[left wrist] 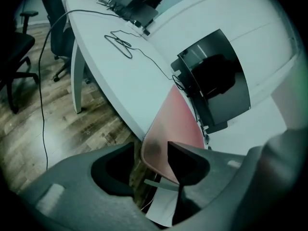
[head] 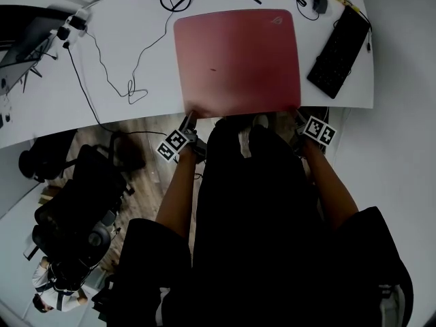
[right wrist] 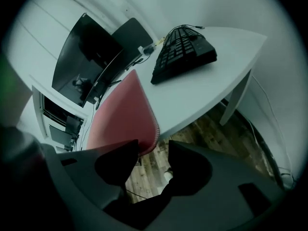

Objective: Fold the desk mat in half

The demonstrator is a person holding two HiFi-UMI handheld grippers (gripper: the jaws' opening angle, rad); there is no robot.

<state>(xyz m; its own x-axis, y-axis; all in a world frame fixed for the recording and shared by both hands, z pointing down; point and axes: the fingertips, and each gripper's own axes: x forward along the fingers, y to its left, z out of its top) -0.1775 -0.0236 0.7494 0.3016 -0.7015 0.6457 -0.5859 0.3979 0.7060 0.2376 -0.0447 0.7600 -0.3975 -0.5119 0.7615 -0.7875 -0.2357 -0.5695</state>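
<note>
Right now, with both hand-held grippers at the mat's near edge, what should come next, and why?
Probably close both on the mat. The left hand-held gripper and the right hand-held gripper stand open, each with a near corner of the mat between its jaws, and the mat lies flat, unfolded.

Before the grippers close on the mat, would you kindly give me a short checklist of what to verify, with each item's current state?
1. Left gripper jaws apart: ok.
2. Near left corner of the desk mat between the left jaws: ok.
3. Right gripper jaws apart: ok.
4. Mat's near right corner between the right jaws: ok, though only its tip reaches in, close to one jaw.
5. Mat top bare for folding: cannot tell; it looks bare apart from a small dark speck, and I can't make out what that is.
6. Keyboard clear of the mat: ok, it lies beside the right edge without overlapping.
</note>
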